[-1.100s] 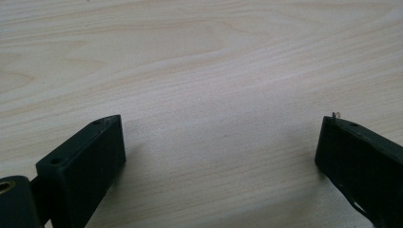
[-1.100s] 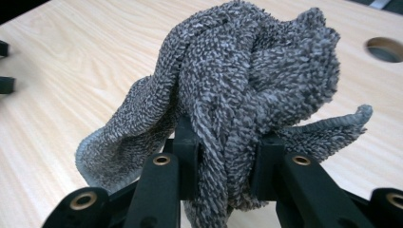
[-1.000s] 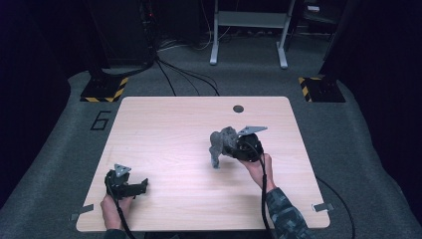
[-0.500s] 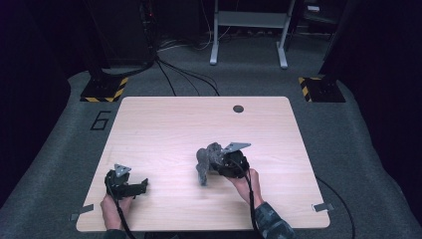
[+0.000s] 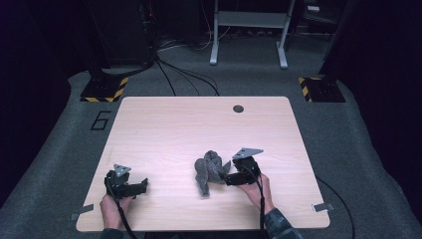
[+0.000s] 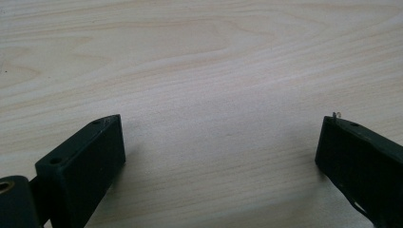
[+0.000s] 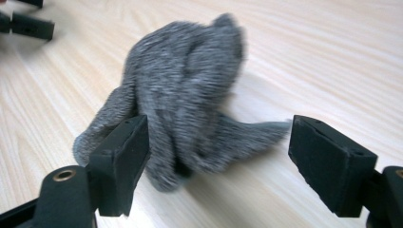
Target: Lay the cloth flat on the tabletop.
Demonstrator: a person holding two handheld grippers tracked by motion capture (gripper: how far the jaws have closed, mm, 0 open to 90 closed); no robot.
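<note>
A crumpled grey cloth lies in a heap on the wooden table, near the front middle. My right gripper sits just right of it, low over the table. Its jaws have just been opening and now stand open. In the right gripper view the cloth rests loose between and beyond the black pads, touching the left one and clear of the other. My left gripper rests at the front left, open, with bare wood between its jaws.
A small dark round hole marks the table's far right part. Cables and black-and-yellow striped stand bases lie on the carpet beyond the far edge. A metal frame stands at the back.
My right gripper has carried the cloth left and toward the front edge, lowered it onto the table and opened its jaws, so the cloth has slumped. The left gripper has stayed put.
</note>
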